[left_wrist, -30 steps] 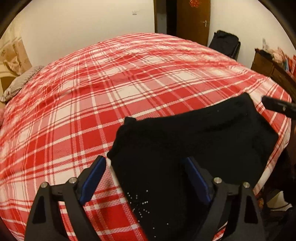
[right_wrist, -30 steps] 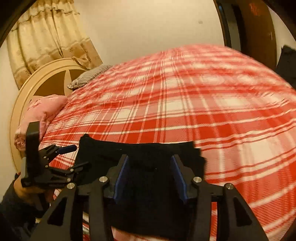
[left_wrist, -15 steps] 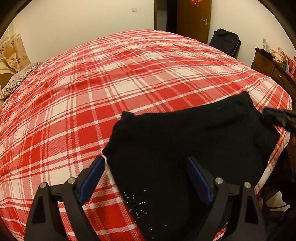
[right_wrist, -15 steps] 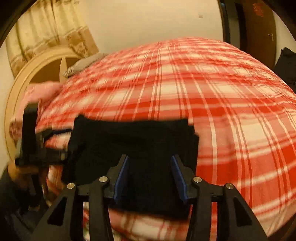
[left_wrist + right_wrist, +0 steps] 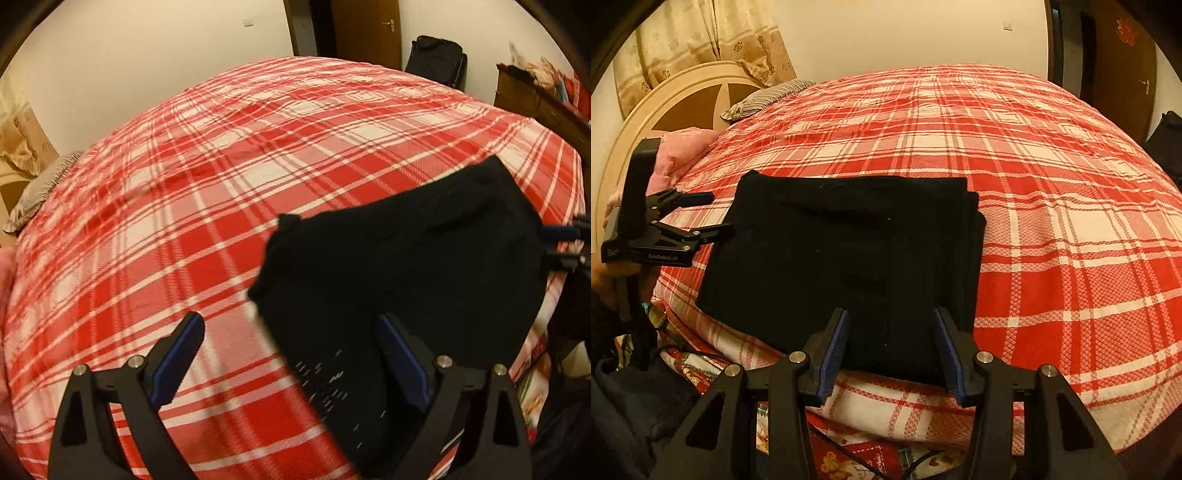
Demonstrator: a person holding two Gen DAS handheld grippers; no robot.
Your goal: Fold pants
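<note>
Folded black pants [image 5: 846, 251] lying flat on my bed [image 5: 1052, 192], near its front edge, over a red-and-white plaid cover [image 5: 192, 206]. Right wrist view: the pants form a compact rectangle, with stacked layers visible along the right-hand side; the near edge reaches the bed's rim. My right gripper [image 5: 892, 350] hovers over that near edge with its jaws partly apart; the blue pads [image 5: 836, 347] stand to either side of a strip of the cloth, and no pinch is evident. My left gripper [image 5: 716, 216] appears at the left side of the same view, just beside the left edge of the pants; its jaws have just been opening and now stand wide, with nothing clamped between them. Left wrist view: my left gripper [image 5: 291, 350] is spread broadly, one finger [image 5: 181, 350] over bare plaid, the other over the black cloth [image 5: 424, 266]; this picture is somewhat blurred. Small pale specks mark the cloth near the lower edge. Tips of my right gripper [image 5: 561, 243] show at the far right margin, next to the pants. Background: a rounded headboard [image 5: 665, 107], a pink pillow [image 5: 683, 147], a striped pillow [image 5: 768, 98], a patterned curtain [image 5: 701, 37], a wooden door [image 5: 365, 33] and a dark bag [image 5: 436, 59] beyond the bed.
</note>
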